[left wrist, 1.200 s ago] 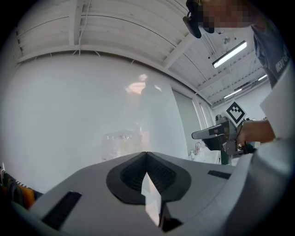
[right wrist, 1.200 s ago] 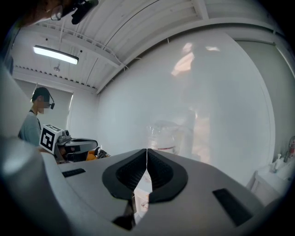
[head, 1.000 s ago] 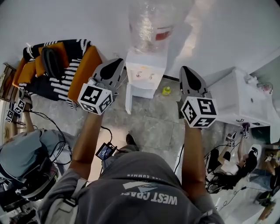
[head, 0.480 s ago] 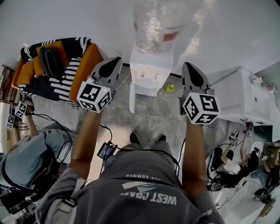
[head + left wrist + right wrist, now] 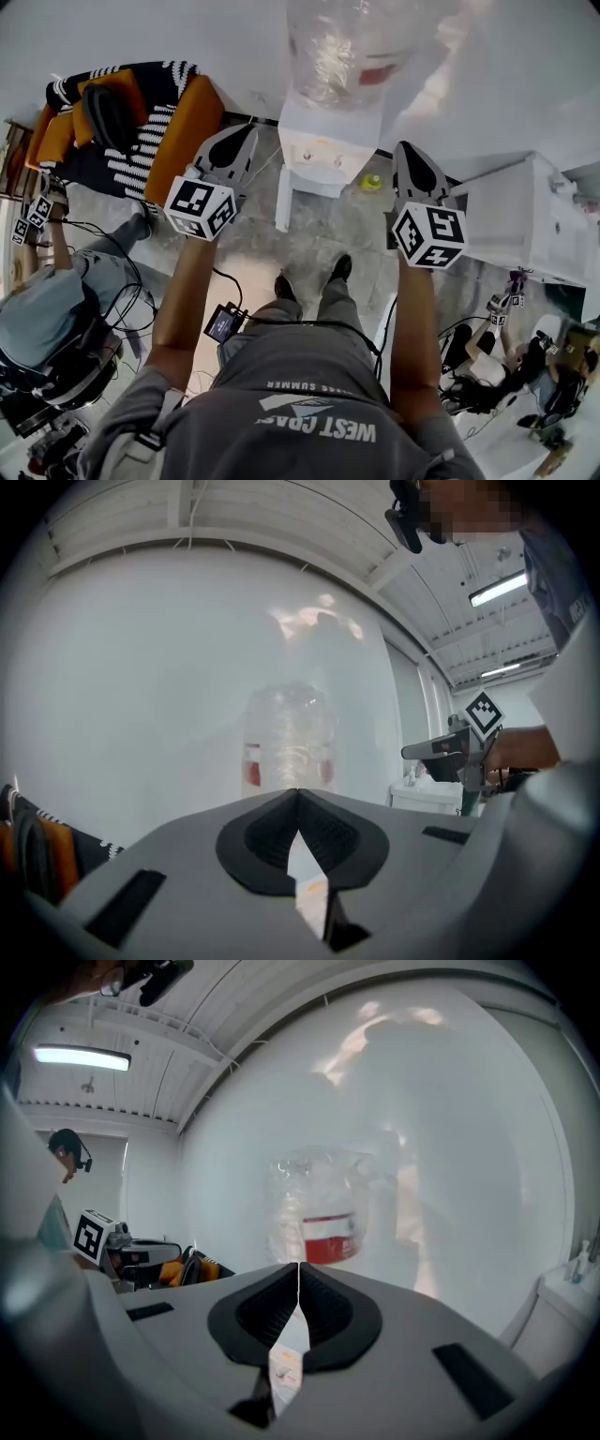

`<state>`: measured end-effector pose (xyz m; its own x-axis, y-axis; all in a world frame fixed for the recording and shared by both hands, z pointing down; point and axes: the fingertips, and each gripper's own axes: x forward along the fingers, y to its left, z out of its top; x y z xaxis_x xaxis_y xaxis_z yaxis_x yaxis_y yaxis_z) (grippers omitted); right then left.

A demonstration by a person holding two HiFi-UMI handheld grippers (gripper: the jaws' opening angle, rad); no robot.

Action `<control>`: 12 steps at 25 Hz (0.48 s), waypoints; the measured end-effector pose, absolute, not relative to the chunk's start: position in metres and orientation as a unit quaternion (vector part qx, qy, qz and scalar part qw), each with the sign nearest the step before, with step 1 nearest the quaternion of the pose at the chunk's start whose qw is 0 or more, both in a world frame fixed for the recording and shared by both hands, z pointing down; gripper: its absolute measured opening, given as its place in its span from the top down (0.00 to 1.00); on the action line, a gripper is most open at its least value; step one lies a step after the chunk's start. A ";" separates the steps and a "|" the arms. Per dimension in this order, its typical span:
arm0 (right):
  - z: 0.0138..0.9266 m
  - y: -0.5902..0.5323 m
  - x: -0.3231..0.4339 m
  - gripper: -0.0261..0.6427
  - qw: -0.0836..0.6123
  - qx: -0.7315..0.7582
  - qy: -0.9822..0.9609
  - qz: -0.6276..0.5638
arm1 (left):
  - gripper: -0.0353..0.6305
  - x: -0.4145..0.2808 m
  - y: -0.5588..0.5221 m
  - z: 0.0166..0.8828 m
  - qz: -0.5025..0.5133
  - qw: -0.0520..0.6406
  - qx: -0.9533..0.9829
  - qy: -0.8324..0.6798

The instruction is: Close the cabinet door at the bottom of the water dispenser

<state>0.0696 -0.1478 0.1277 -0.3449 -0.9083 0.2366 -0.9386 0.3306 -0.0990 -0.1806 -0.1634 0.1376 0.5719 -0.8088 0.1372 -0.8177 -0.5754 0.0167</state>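
Note:
A white water dispenser (image 5: 328, 150) with a clear bottle (image 5: 342, 47) on top stands against the wall, straight ahead. Its bottom cabinet door (image 5: 282, 199) hangs open, swung out toward me on the left side. The left gripper (image 5: 249, 133) is held up in front of the dispenser's left side, shut and empty. To the dispenser's right the right gripper (image 5: 404, 150) is also shut with nothing in it. Neither touches the dispenser. The left gripper view shows the shut left gripper (image 5: 298, 794) under the bottle (image 5: 289, 742). The right gripper (image 5: 299, 1267) points at the bottle (image 5: 323, 1213) in its own view.
An orange and striped armchair (image 5: 141, 122) stands left of the dispenser. A white cabinet (image 5: 525, 225) sits at the right. A small yellow-green object (image 5: 373, 182) lies on the floor by the dispenser. Seated people (image 5: 47, 309) and cables (image 5: 225, 281) are on both sides.
I have stepped closer to the dispenser, which now looks larger and nearer, and my feet show below it. Both grippers stay shut and keep their pose.

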 end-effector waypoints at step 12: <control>0.245 -0.194 0.088 0.92 0.105 0.568 -0.802 0.152 | 0.92 -0.193 -0.198 0.265 0.104 0.105 0.862 -0.485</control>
